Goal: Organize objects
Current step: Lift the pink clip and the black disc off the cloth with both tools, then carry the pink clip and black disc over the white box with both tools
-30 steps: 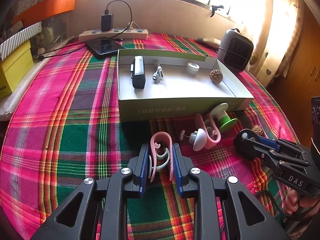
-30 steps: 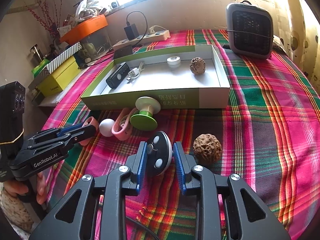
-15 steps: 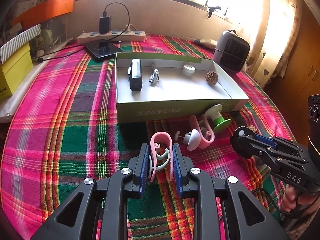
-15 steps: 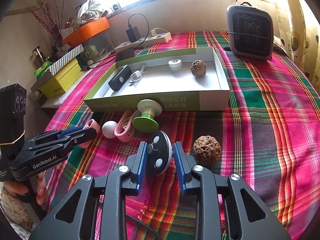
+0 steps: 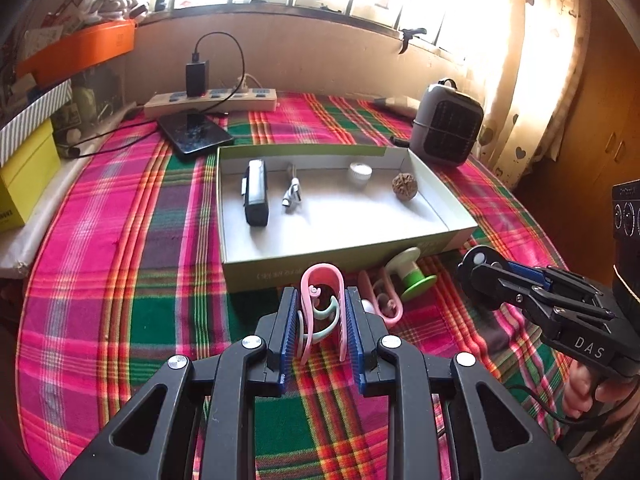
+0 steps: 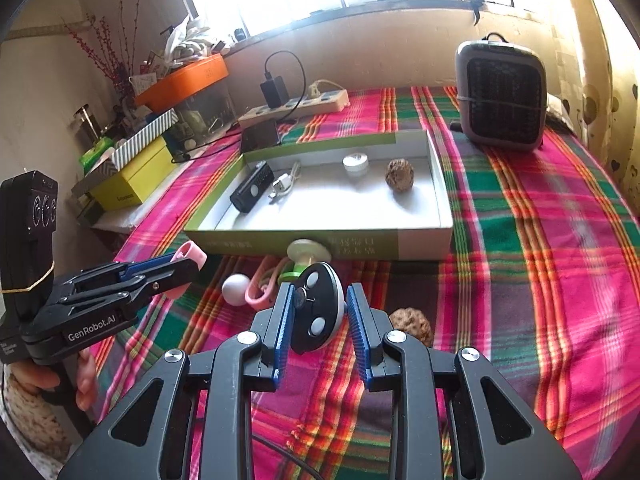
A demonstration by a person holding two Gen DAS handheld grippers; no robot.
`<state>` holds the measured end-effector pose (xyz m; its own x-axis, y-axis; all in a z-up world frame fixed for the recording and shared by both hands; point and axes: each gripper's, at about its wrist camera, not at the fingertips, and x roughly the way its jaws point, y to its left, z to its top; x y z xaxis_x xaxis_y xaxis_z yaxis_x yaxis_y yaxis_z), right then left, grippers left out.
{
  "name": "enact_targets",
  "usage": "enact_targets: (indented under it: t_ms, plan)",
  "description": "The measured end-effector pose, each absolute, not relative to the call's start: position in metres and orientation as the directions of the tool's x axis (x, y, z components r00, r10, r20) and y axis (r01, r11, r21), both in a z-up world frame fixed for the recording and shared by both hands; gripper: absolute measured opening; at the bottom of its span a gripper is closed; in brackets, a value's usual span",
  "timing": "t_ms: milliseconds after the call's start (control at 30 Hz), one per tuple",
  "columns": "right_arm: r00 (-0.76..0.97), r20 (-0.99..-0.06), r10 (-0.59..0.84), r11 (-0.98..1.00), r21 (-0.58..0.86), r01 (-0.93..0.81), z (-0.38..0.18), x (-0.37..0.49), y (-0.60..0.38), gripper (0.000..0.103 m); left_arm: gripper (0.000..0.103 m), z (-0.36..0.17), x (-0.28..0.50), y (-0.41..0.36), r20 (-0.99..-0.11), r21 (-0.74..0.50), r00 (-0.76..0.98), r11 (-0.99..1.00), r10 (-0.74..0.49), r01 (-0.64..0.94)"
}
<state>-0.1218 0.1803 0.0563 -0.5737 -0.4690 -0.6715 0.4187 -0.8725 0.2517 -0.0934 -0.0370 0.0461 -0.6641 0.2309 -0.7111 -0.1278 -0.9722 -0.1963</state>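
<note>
While both claws are loaded, the move ahead turns on how the box lies from each of them:

Left claw (image 5: 320,332): closed on the pink clip (image 5: 322,304), whose loop rises upright between the blue pads, with a pale green hook caught inside it; claw and clip appear lifted off the plaid surface (image 5: 120,280).

Right claw (image 6: 320,320): closed on the black disc (image 6: 316,312), a round piece with pale buttons, held on edge between the pads.

Box (image 5: 304,272): a shallow white tray with green walls, straight ahead and far of both claws; its long axis runs left to right, so its near wall faces each claw broadside.

Which claw is nearer: the left, by my reading; its clip sits just short of the near wall, toward the box's middle.

Already in the box: a black device (image 5: 256,196), a small cable (image 5: 292,196), a white cap (image 5: 360,170) and a walnut (image 5: 404,186), leaving bare floor at the near side.

Left out on the surface: a green spool (image 5: 412,276), another pink clip (image 5: 384,300) and a white ball (image 6: 236,288), all just outside the near wall; a second walnut (image 6: 412,324) beside the right claw.

Likely next move: carry each held thing forward over the near wall and let go on the bare floor.
</note>
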Motion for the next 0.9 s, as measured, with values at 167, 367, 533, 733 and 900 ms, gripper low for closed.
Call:
enact_targets:
  t_ms: [167,367,533,733,900]
  plan:
    - [-0.595,-0.659,-0.460,-0.876,0.227,0.426,0.069,-0.132,0.178,0.028,0.021,0.055,-0.108,-0.035,-0.704,-0.191,-0.669,-0.971,0.238,-0.145]
    - [-0.601,-0.659,-0.453,-0.879,0.215,0.426,0.073,-0.148,0.177,0.028,0.021,0.060,-0.126,-0.031,-0.699,-0.204,-0.666,-0.965,0.260,-0.163]
    - [-0.604,-0.661,-0.446,-0.881,0.206,0.425,0.076,-0.167,0.175,0.028,0.021,0.058,-0.146,-0.030,-0.702,-0.210,-0.660,-0.964,0.266,-0.165]
    - [-0.594,-0.673,-0.441,-0.883,0.209,0.420,0.075,-0.190,0.170,0.028,0.021,0.059,-0.169,-0.025,-0.707,-0.200,-0.655,-0.964,0.268,-0.178]
    - [-0.582,-0.697,-0.418,-0.890,0.189,0.414,0.069,-0.207,0.164,0.028,0.021,0.056,-0.188,-0.023,-0.712,-0.216,-0.644,-0.960,0.279,-0.177]
